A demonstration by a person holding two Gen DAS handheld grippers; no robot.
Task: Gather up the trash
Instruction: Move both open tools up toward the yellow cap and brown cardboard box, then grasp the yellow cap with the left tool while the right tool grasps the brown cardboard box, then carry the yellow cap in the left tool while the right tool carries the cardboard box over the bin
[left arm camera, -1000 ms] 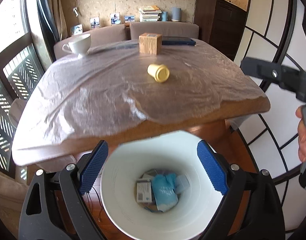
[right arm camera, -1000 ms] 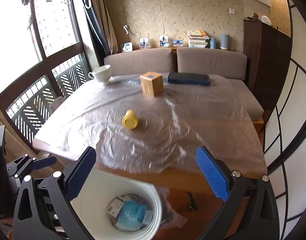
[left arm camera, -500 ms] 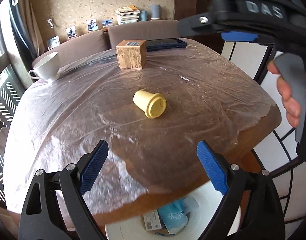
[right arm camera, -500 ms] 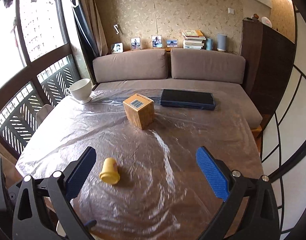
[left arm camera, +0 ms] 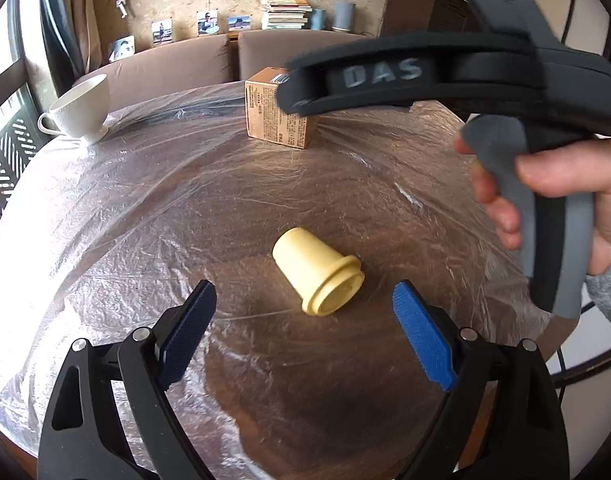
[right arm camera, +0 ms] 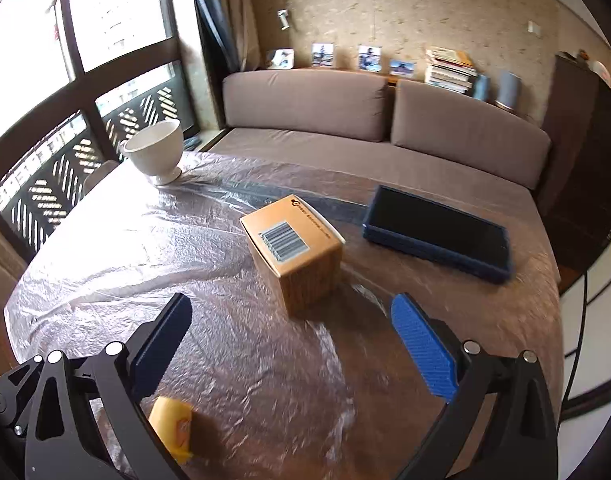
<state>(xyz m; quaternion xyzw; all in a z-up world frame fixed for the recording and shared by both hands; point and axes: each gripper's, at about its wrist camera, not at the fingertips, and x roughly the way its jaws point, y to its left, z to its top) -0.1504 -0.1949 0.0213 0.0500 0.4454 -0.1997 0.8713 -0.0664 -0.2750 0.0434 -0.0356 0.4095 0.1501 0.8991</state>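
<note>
A small yellow cup (left arm camera: 317,270) lies on its side on the plastic-covered table (left arm camera: 105,216). My left gripper (left arm camera: 303,320) is open and empty, just short of the cup. The cup also shows low in the right wrist view (right arm camera: 171,428). A brown cardboard box (right arm camera: 295,248) with a barcode stands mid-table; it also shows in the left wrist view (left arm camera: 265,120). My right gripper (right arm camera: 291,332) is open and empty, just in front of the box.
A white cup (right arm camera: 157,152) stands at the table's far left. A dark blue tray (right arm camera: 437,232) lies at the far right. A brown sofa (right arm camera: 385,128) runs behind the table. The right hand's tool (left arm camera: 505,80) crosses the left wrist view.
Both grippers have moved forward over the table. The white bin with trash has dropped out of both views. The left gripper has neared the yellow cup, the right one the box.
</note>
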